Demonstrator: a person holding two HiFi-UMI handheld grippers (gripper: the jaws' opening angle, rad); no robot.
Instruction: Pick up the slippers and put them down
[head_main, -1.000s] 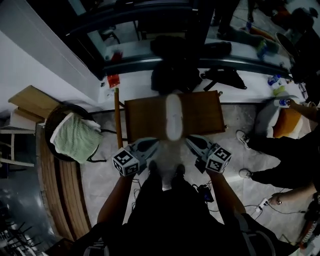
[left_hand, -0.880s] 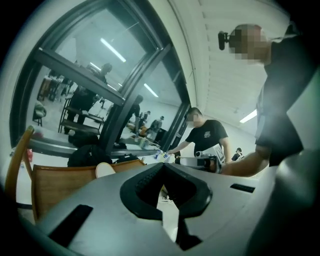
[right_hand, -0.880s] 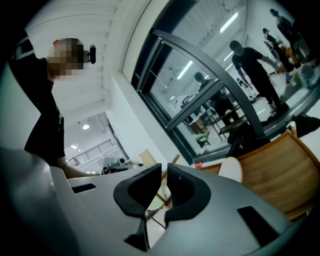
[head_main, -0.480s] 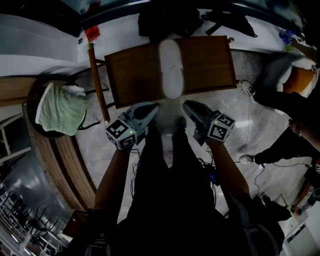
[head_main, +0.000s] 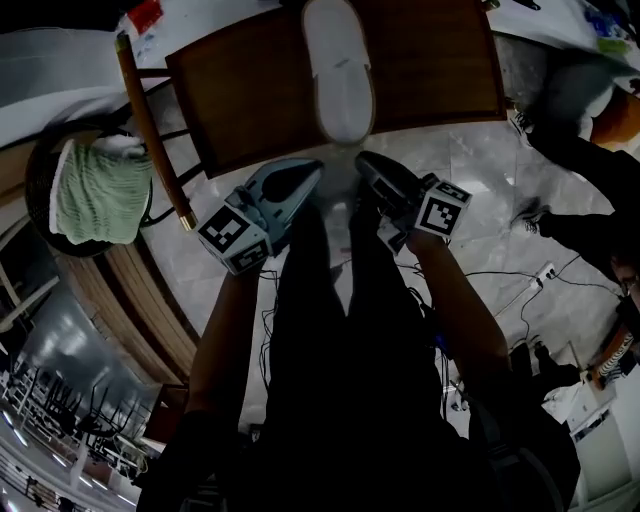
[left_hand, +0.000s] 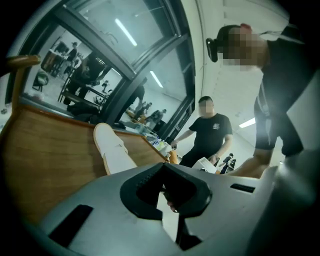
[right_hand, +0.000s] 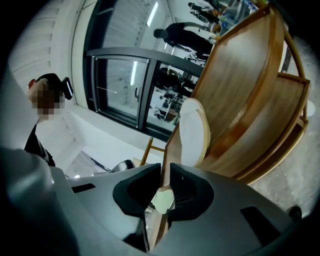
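Slipper (head_main: 340, 75) lies on the table (head_main: 240, 100), just ahead of the jaws. I see left gripper (head_main: 312, 170) and right gripper (head_main: 363, 161) both closed, empty, nearly level, tips at the table's near edge.

Green towel (head_main: 95, 190) on dark round stand (head_main: 33, 185), poss. basket; floor cables (head_main: 505, 274).

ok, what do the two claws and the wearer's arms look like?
Both alike: left claw and right claw have grey tapered shells, black ribbed pads and a rear cube of black-and-white square markers. Dark clothes, forearms uncovered.
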